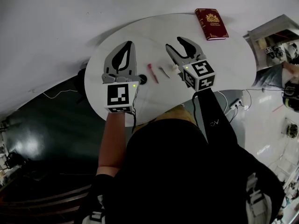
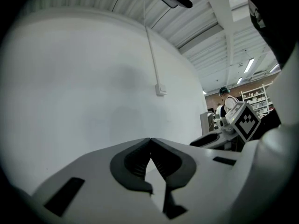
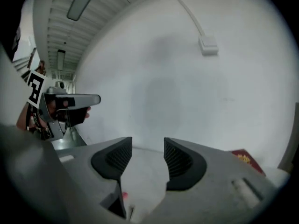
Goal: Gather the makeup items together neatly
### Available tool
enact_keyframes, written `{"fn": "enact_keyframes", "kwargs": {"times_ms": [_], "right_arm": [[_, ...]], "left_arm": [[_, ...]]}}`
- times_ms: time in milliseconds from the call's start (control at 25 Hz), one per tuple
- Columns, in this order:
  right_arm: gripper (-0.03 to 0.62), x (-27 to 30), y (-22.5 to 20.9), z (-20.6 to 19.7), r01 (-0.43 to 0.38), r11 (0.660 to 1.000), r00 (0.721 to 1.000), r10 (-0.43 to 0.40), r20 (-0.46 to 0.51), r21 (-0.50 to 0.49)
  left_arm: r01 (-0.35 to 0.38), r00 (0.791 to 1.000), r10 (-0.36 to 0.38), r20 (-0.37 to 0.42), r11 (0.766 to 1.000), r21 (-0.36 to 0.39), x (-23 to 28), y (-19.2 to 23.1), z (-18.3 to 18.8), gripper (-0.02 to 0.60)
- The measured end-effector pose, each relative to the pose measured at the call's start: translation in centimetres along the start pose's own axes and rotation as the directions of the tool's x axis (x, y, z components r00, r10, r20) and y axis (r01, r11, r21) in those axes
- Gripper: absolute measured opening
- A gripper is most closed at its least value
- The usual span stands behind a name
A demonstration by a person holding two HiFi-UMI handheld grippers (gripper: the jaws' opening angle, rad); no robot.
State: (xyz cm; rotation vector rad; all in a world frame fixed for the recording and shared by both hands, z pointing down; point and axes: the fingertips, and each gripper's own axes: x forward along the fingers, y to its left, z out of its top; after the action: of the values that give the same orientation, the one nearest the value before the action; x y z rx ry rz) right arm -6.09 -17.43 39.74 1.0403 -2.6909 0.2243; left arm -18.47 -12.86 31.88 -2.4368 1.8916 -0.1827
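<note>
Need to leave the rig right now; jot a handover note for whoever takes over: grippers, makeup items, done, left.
Left gripper: shut, empty.
Right gripper: open, empty.
Both are held over the table.
Red stick, thin stick, small pale piece and black round item lie close together between them.
Done: items look roughly grouped.
To do: perhaps straighten the row.

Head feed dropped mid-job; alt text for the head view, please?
Above a round white table, the left tongs are shut and the right tongs open, both empty. Between them lie a red makeup stick and a thin grey stick; a red book sits far right.
</note>
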Motion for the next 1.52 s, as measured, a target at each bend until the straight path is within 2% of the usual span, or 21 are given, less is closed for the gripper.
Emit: {"fn": "enact_keyframes", "kwargs": {"times_ms": [80,200,240,280,320,640,840,1520], "right_arm": [[0.207,-1.0,1.0,2.7,0.027,0.998,0.996,-0.021,0.092,-0.065],[0.207,-2.1,2.4,4.6,0.07,0.987,0.984,-0.043,0.174,-0.146],[0.166,-2.6,3.0,4.9,0.083,0.982,0.98,-0.049,0.192,-0.17],[0.046,-3.0,3.6,5.1,0.093,0.977,0.977,-0.053,0.206,-0.191],[0.005,-3.4,4.2,5.2,0.098,0.974,0.975,-0.053,0.217,-0.205],[0.005,-4.0,6.6,4.7,0.09,0.977,0.973,-0.045,0.227,-0.192],[0.005,-4.5,6.9,4.1,0.085,0.983,0.974,-0.047,0.22,-0.165],[0.004,-5.7,7.6,3.1,0.085,0.98,0.98,-0.05,0.191,-0.181]], "left_arm": [[0.008,1.0,-0.008,0.015,1.0,0.005,-0.3,-0.1,1.0,0.009],[0.011,1.0,-0.012,0.028,1.0,0.007,-1.0,0.1,1.7,0.009],[0.009,1.0,-0.01,0.03,1.0,0.013,-1.3,0.2,1.8,0.009],[0.011,0.999,-0.011,0.03,1.0,0.012,-1.7,0.3,1.9,0.009],[0.014,0.999,-0.015,0.029,1.0,0.007,-2.0,0.3,1.9,0.009],[0.019,1.0,-0.019,0.014,1.0,0.02,-3.5,0.5,1.3,0.009],[0.026,1.0,-0.026,0.009,0.999,0.028,-4.1,0.3,0.5,0.009],[0.041,0.999,-0.042,0.011,0.999,0.028,-4.6,-0.8,0.5,0.009]]}}
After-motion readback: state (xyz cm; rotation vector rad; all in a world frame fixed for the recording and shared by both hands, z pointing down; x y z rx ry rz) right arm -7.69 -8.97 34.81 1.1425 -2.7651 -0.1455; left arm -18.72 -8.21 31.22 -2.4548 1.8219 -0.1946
